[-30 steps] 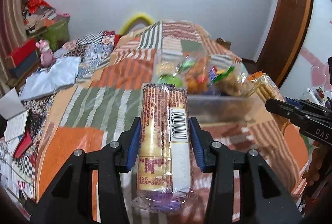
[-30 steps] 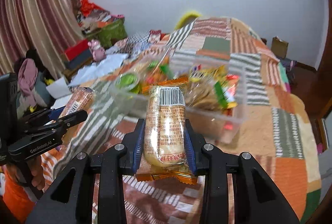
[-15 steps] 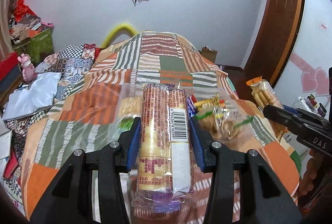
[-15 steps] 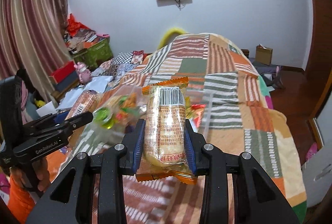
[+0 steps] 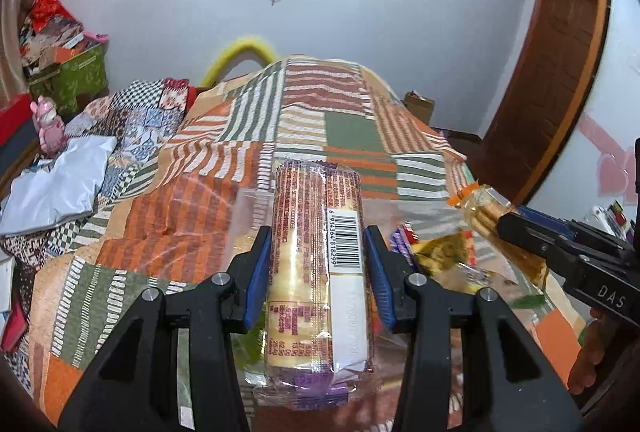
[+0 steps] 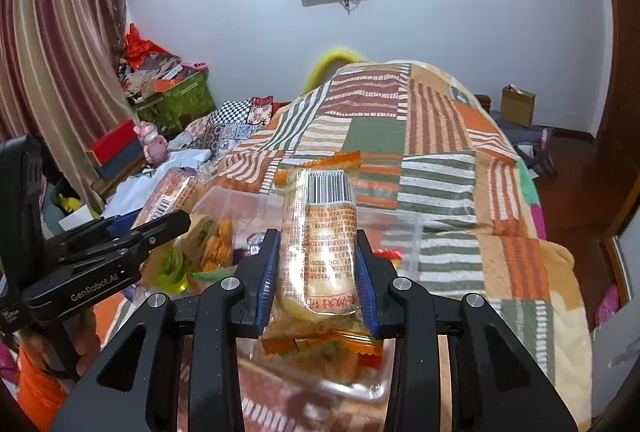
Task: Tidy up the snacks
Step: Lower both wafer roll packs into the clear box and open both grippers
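1. The left gripper point(image 5: 316, 264) has its blue-padded fingers point(image 5: 256, 276) clamped on a long purple-and-yellow plastic-wrapped biscuit roll with a barcode point(image 5: 316, 264). The grip on the roll is unchanged over the last second.

2. The right gripper point(image 6: 316, 268) is likewise closed on a clear orange-edged plastic packet of pale biscuits point(image 6: 320, 244), seated the same way between its fingers as a second ago.

3. What has changed is the view around them. A second ago the clear plastic snack tub point(image 6: 400, 232) sat ahead of both cameras. Now it lies low and blurred beneath both packets, its near rim under the right gripper and its contents spread below the left one.

4. The tub rests on the orange, green and cream striped patchwork bedspread point(image 5: 180, 224) and already holds loose wrapped snacks point(image 6: 212, 244), seen between the two grippers.

5. I judge that both hands have carried their packets over the tub, so the carrying step is nearly done and release comes next.

6. Neither packet is in the tub yet; both hang above it. How far above, I cannot tell because of blur.

7. The long roll may need to go in lengthwise to lie flat among the snacks.
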Available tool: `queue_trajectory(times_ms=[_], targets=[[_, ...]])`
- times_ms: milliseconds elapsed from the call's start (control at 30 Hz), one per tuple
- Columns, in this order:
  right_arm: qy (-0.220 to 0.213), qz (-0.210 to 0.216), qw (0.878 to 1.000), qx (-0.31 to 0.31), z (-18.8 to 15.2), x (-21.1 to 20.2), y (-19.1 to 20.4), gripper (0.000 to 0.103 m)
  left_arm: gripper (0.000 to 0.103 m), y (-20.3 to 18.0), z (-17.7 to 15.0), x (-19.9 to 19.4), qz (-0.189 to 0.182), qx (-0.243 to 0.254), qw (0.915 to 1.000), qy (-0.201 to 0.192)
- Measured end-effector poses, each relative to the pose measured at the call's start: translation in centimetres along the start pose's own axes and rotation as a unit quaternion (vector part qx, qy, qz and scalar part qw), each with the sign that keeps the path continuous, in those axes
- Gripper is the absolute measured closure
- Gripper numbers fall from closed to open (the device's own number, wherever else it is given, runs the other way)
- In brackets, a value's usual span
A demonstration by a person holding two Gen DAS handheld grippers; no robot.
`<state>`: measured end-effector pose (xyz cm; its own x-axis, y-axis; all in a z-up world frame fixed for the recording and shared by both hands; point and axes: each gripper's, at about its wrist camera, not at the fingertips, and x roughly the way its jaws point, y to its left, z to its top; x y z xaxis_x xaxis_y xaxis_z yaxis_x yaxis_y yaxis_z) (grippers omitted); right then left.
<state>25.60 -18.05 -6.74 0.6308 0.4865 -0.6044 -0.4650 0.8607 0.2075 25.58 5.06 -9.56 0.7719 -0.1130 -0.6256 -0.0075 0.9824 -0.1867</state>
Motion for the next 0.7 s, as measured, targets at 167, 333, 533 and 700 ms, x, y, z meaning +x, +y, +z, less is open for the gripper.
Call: queue_trajectory(times_ms=[167, 333, 533, 700], targets=[[0.027, -0.001, 1.0, -0.014, -0.3, 2.4, 0.4, 0.071, 0.058, 1.0, -0.5, 2.0, 0.003, -0.01, 0.9996, 0.025], [0.031, -0.014, 0.999, -0.031, -0.4, 2.8, 1.1, 0.071, 0.058, 0.7, -1.0, 2.4, 0.018, 0.007, 0.9995, 0.026], [0.028, -0.028, 0.999, -0.034, -0.2, 2.1, 1.2, 0.056, 0.046, 0.7, -0.7, 1.2, 0.009, 0.003, 0.9998, 0.018], [0.015, -0.027, 0.999, -0.04, -0.3, 0.6, 1.5, 0.05, 0.044, 0.3, -0.2, -1.3, 0.007, 0.005, 1.0, -0.004]])
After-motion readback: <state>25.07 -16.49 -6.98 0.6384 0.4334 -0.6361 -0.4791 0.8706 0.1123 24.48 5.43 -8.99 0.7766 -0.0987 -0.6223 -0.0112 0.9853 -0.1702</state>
